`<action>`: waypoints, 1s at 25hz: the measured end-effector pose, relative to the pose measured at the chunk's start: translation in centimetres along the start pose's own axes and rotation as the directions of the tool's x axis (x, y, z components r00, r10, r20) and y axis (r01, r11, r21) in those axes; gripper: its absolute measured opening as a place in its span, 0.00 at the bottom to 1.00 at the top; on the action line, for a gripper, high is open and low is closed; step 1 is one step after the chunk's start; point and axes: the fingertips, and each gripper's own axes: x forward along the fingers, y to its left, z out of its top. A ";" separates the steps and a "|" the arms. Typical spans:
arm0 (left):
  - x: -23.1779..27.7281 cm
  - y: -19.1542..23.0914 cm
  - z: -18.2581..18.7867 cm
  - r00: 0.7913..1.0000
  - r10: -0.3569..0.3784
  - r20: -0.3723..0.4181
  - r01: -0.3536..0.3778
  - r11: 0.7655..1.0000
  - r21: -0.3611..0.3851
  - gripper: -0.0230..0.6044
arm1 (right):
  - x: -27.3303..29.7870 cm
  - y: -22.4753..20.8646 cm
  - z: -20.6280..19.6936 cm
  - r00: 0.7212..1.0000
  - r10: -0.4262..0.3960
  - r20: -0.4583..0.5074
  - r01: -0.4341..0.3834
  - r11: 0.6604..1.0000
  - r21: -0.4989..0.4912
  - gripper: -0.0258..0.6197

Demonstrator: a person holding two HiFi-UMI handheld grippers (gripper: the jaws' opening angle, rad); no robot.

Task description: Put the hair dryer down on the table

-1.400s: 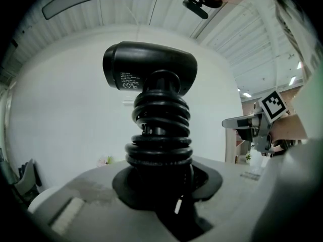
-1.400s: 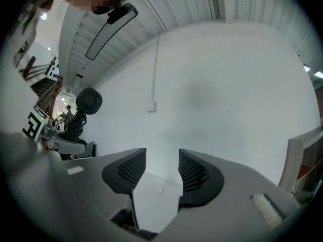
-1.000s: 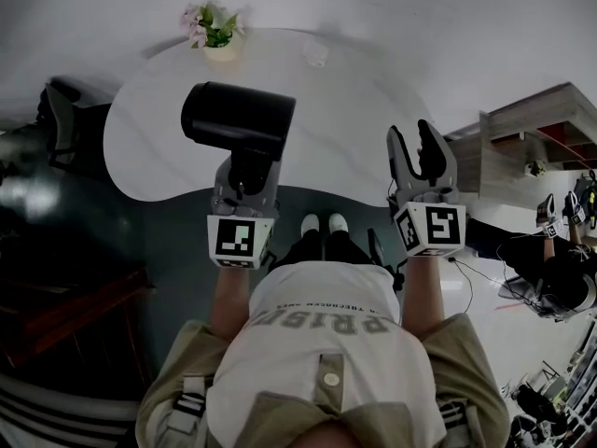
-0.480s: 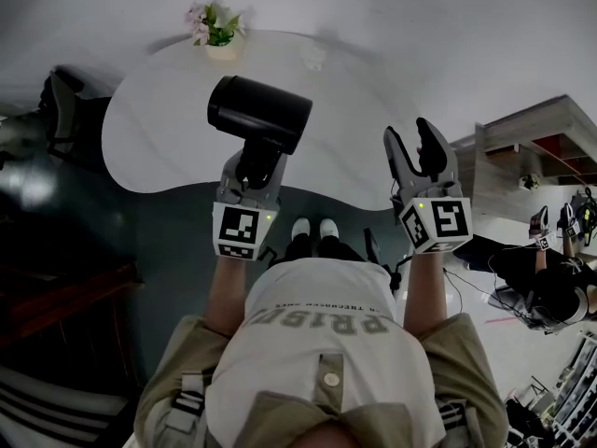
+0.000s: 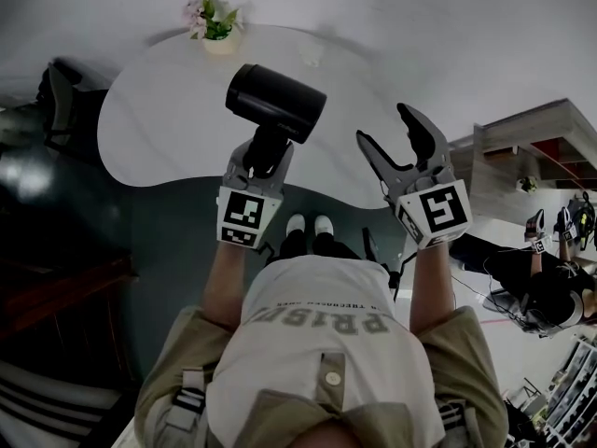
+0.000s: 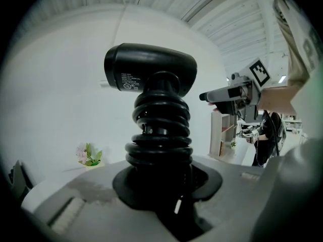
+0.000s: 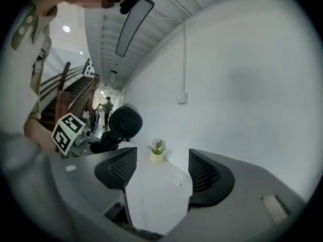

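A black hair dryer (image 5: 276, 105) stands upright in my left gripper (image 5: 262, 157), which is shut on its ribbed handle (image 6: 160, 130). Its barrel (image 6: 150, 67) points sideways above the white table (image 5: 168, 129), clear of the surface. My right gripper (image 5: 392, 136) is held up to the right of the dryer, apart from it. Its jaws are opening and nothing lies between them; in the right gripper view only the table (image 7: 156, 185) shows through the gap. The dryer (image 7: 121, 126) shows at that view's left.
A small potted plant (image 5: 211, 26) stands at the table's far edge, and a small white object (image 5: 313, 61) lies near it. A dark chair (image 5: 58, 110) sits at the table's left. Wooden shelving (image 5: 522, 147) is at the right, with a seated person (image 5: 550, 283) beyond it.
The left gripper has carried the hair dryer to the right and farther over the table. The right gripper's jaws have spread wider and tilted left.
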 end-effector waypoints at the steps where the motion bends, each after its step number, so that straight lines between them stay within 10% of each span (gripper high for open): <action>1: 0.3 -0.2 -0.2 1.000 -0.009 -0.009 0.009 1.000 0.003 0.24 | 0.3 0.3 -0.1 1.000 0.016 -0.017 -0.016 0.999 -0.029 0.55; 25: 3.8 -2.6 -4.1 0.970 -0.184 -0.159 0.192 0.981 0.038 0.24 | 5.7 5.8 -3.4 0.923 0.205 -0.326 -0.305 0.906 -0.294 0.65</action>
